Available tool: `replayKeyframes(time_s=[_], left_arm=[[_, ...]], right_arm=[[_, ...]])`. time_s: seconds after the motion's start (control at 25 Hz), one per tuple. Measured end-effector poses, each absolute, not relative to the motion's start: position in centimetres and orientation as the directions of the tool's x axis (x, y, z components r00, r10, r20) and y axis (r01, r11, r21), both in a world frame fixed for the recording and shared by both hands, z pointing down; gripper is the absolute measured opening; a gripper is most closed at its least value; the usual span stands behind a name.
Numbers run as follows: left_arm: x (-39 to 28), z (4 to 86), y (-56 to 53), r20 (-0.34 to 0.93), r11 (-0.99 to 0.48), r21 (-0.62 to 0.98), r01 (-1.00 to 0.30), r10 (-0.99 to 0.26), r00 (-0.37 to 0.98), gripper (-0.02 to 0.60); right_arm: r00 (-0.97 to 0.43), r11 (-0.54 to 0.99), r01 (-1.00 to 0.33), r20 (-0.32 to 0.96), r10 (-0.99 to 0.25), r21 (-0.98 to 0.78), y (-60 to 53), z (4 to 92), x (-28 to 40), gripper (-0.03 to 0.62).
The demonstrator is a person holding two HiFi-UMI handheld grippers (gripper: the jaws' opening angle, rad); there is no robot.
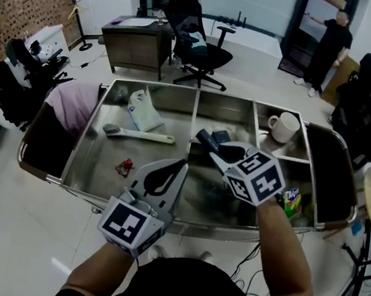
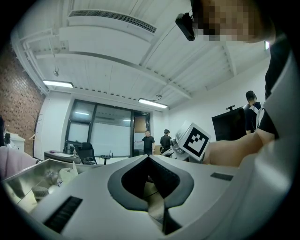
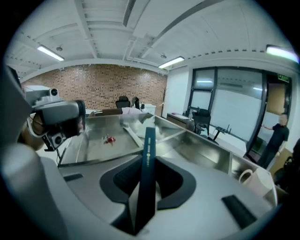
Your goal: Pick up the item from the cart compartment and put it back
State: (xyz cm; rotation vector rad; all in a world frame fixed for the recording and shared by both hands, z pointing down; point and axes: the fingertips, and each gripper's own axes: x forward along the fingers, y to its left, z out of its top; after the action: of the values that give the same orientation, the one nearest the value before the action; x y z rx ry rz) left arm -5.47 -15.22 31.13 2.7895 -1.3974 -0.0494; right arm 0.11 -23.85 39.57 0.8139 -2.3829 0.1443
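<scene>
Left gripper (image 2: 149,158) fingers clenched empty; right gripper (image 1: 217,153) fingers grasping one dark item (image 3: 148,145).

Left gripper (image 1: 179,166) & right gripper (image 1: 206,143) are pale grey w/ black-and-white square-marker cubes; the flat item (image 3: 147,154) is dark blue w/ tiny pale print. Cart (image 1: 96,159) is silver steel; mug (image 1: 283,126) white, small bit (image 1: 124,166) red, cloth (image 1: 76,104) pink.

Your left gripper (image 1: 180,166) points level, jaws pressed together and empty. Your right gripper (image 1: 213,152) tilts downward, clamped on a thin dark item (image 3: 148,154).
</scene>
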Motion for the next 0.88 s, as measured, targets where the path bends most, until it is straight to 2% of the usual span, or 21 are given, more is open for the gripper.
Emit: replayKeyframes(time_s=[0.24,0.72,0.76,0.8,0.88], left_arm=[[-5.8,31.3,-15.2,-0.017,-0.595,0.039,-0.803,-0.804,0.595,0.000],[-5.6,31.5,-15.4,-0.016,-0.598,0.038,-0.801,-0.802,0.597,0.000],[-5.6,31.5,-15.4,-0.016,-0.598,0.038,-0.800,-0.801,0.598,0.000],[-5.5,31.4,-15.4,-0.016,-0.599,0.038,-0.800,-0.801,0.599,0.000],[-5.5,31.5,-15.4,-0.016,-0.598,0.041,-0.800,-0.801,0.598,0.000]], right_arm=[[-0.581,0.821,-0.563,0.662,-0.473,0.094,-23.5,43.0,-0.4,0.101],[-0.550,0.839,-0.534,0.710,-0.440,0.106,-22.7,44.6,0.0,0.112],[-0.547,0.844,-0.523,0.715,-0.436,0.114,-22.6,44.8,-0.1,0.164],[-0.544,0.848,-0.515,0.719,-0.433,0.121,-22.5,45.0,-0.2,0.247],[-0.540,0.849,-0.513,0.722,-0.433,0.124,-22.5,45.2,-0.3,0.256]])
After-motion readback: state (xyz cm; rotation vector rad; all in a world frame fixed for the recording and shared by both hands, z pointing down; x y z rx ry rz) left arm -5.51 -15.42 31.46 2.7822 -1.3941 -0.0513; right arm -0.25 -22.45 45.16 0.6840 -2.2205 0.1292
